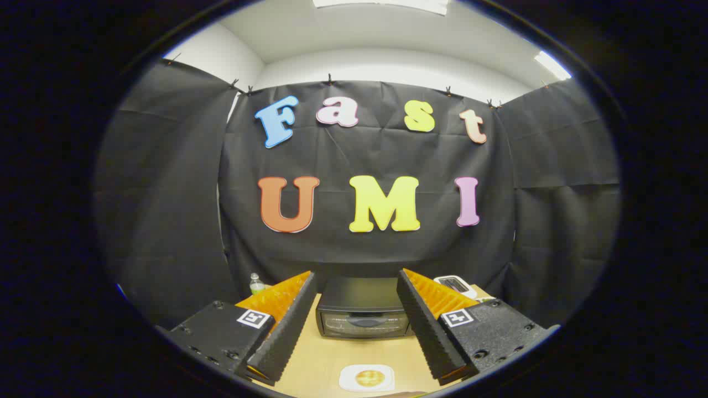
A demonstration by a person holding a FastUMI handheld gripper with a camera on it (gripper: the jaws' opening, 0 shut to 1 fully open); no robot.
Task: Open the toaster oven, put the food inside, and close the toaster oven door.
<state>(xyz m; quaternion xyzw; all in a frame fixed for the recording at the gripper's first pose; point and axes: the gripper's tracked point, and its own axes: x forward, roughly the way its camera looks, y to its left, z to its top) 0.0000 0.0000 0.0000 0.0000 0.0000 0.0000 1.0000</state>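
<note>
Gripper view: nothing done yet, by the look of it. The oven (362, 309) sits on the table (323, 359), door shut, just beyond the tool (357, 326) and framed between its two fingers. The food (369, 378) lies on a small white plate (347, 378) on the table, between the fingers and nearer than the oven, clear of both. The tool is wide open and holds nothing; both fingers (290, 326) are apart from the oven and the plate.

All three steps are left: open the door, put the food in, shut the door.

Oven look: a small dark box with a flat top and a glass front. There is a dark bar across the glass, probably the handle, so the door likely drops down from the top; that is a guess. Inside can't be made out through the glass.

Food look: a round, golden-brown, flat piece, centred on the plate. Too small to say what it is.

Other stuff: a clear bottle (256, 283) stands behind the left finger at the table's far edge. A white appliance (454, 284) sits behind the right finger, beside the oven.
</note>
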